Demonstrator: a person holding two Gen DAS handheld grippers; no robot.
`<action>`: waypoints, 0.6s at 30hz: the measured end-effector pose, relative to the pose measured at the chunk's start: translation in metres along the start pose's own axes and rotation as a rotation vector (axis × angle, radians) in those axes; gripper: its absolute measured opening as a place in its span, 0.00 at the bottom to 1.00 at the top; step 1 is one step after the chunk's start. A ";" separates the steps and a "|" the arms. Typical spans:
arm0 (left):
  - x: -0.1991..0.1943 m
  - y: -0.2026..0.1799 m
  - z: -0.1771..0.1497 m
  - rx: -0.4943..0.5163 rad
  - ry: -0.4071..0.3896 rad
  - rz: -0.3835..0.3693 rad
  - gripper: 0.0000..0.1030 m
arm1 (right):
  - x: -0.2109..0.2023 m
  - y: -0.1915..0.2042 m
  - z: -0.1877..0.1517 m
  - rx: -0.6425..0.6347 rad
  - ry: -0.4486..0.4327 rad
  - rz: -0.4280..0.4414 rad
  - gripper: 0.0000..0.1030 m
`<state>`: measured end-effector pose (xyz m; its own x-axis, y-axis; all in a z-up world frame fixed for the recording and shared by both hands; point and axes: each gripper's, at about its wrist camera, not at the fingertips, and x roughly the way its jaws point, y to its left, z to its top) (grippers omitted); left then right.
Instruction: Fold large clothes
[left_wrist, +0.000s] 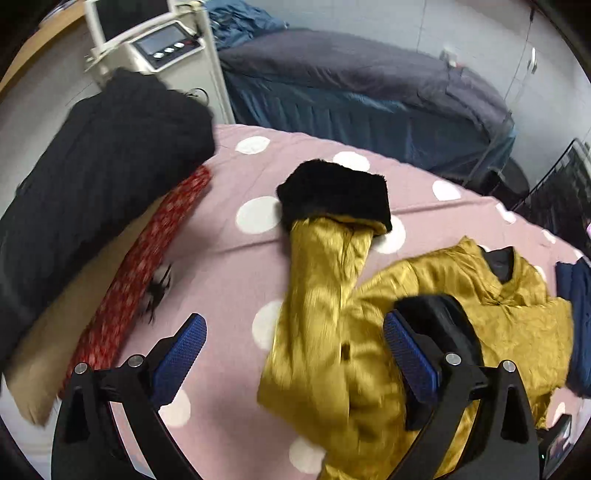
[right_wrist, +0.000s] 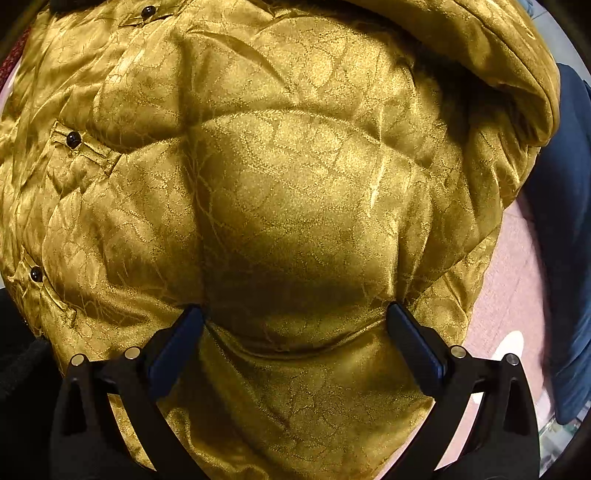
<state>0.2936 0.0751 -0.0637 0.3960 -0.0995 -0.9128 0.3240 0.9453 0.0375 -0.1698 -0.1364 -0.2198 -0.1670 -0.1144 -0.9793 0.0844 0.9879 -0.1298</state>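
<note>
A gold satin padded jacket (left_wrist: 325, 332) lies on the pink polka-dot bed cover (left_wrist: 229, 236), one sleeve stretched away and ending in a black fur cuff (left_wrist: 334, 195). My left gripper (left_wrist: 295, 350) is open above the jacket's sleeve and body, holding nothing. In the right wrist view the same jacket (right_wrist: 288, 177) fills the frame, with small black buttons (right_wrist: 73, 139) at the left. My right gripper (right_wrist: 295, 325) is open, its fingers pressed down into the padded fabric with a puffed bulge between them.
A black knit garment (left_wrist: 99, 177) lies on a red patterned one (left_wrist: 147, 266) at the left. A dark blue garment (left_wrist: 576, 317) lies at the right, also in the right wrist view (right_wrist: 561, 221). Behind stand a second bed (left_wrist: 351, 92) and a white cabinet (left_wrist: 177, 55).
</note>
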 end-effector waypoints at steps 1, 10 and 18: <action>0.020 -0.009 0.018 0.030 0.039 0.017 0.92 | -0.001 0.000 0.002 0.006 0.000 -0.003 0.95; 0.138 -0.037 0.034 0.060 0.357 0.090 0.34 | -0.042 -0.019 -0.012 0.130 -0.085 0.032 0.95; 0.077 -0.044 0.048 0.027 0.142 0.042 0.07 | -0.059 -0.034 -0.022 0.210 -0.127 -0.022 0.95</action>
<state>0.3508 0.0114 -0.1161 0.2850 -0.0129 -0.9584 0.3330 0.9390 0.0864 -0.1840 -0.1609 -0.1541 -0.0475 -0.1608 -0.9858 0.2871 0.9431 -0.1677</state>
